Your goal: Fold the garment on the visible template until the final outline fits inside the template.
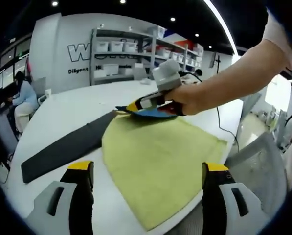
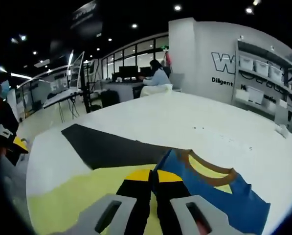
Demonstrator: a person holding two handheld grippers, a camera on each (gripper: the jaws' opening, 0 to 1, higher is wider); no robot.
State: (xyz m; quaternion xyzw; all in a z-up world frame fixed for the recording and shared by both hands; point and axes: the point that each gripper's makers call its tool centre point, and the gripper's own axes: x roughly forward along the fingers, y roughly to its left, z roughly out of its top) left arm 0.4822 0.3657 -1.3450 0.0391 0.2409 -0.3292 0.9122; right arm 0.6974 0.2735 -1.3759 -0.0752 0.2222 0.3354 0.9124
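Garment: yellow, spread on the white table, overlapping one end of the dark template strip; blue collar part with brown neckband lies at the far end.
Right gripper: jaws pressed together on the garment at the collar edge, blue and yellow cloth pinched between them. In the left gripper view it sits at the far edge of the cloth with the person's hand around it.
Left gripper: jaws spread wide, nothing between them, hovering above the near part of the yellow cloth.
Step, as judged: carrying the collar end over to start a fold.
Doing it well: keep the pinch firm, lift low, draw the edge straight across so the crease runs parallel to the template. Left jaws could pin the near cloth against sliding. Watch the hem near the table edge.
Progress: early; much of the cloth lies outside the dark strip.
Writing: large "W" on the wall, "Diligent" beneath; the rest is cut off or too small.
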